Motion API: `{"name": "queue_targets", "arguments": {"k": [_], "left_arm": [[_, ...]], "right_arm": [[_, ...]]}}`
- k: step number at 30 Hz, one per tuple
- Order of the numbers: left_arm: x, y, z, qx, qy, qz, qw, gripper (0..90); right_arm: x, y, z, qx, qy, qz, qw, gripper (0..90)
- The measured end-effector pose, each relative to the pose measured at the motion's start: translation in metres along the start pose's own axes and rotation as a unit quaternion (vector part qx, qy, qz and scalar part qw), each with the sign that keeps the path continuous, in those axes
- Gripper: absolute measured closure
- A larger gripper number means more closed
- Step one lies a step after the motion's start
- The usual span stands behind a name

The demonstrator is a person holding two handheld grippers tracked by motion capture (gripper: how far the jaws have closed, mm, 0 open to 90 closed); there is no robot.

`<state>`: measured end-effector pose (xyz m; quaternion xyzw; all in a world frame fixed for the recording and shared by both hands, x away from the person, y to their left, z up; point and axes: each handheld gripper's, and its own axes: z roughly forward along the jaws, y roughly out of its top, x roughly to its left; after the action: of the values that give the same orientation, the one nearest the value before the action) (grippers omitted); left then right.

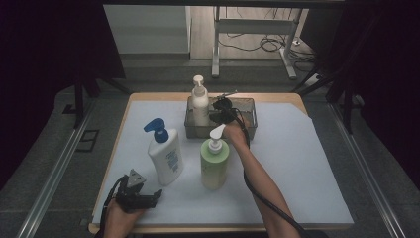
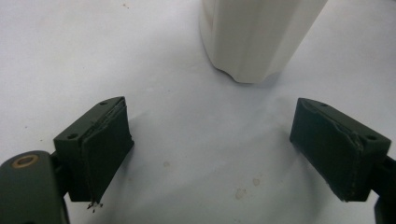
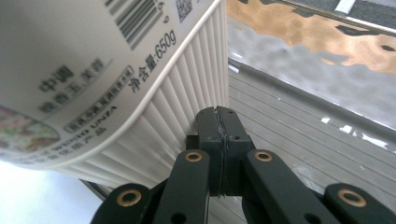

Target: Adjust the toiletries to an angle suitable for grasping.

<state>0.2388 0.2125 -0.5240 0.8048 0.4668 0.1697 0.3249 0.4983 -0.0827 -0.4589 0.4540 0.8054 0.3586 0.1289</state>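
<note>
White pump bottle (image 1: 200, 101): upright in the grey tray (image 1: 247, 119) at the bench's far edge. Right claw (image 3: 218, 122): pressed together, empty, touching the bottle's ribbed side. Left claw (image 2: 219, 154): spread, near the blue-capped bottle (image 1: 165, 156).

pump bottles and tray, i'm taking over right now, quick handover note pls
Left gripper: open, near the table's front edge, holding nothing, close to the blue-pump bottle.
Right gripper: fingers shut, empty, over the tray beside the white bottle.
Done: white bottle stands in the tray.
Left, probably: blue-pump bottle and green bottle stand on the table outside the tray.
</note>
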Motion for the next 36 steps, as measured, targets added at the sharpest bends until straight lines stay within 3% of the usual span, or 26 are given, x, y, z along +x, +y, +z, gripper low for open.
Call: {"name": "queue_targets", "arguments": {"k": [25,32,36], "left_arm": [[0.0,0.0,0.0,0.0,0.0,0.0,1.0,12.1],[0.0,0.0,0.0,0.0,0.0,0.0,1.0,12.1],[0.0,0.0,0.0,0.0,0.0,0.0,1.0,12.1]], "right_arm": [[0.021,0.001,0.011,0.007,0.023,-0.016,0.9996,89.4],[0.02,-0.001,0.012,0.001,0.032,-0.013,0.9994,89.6],[0.021,-0.003,0.012,0.008,0.021,-0.025,0.9994,84.2]]}}
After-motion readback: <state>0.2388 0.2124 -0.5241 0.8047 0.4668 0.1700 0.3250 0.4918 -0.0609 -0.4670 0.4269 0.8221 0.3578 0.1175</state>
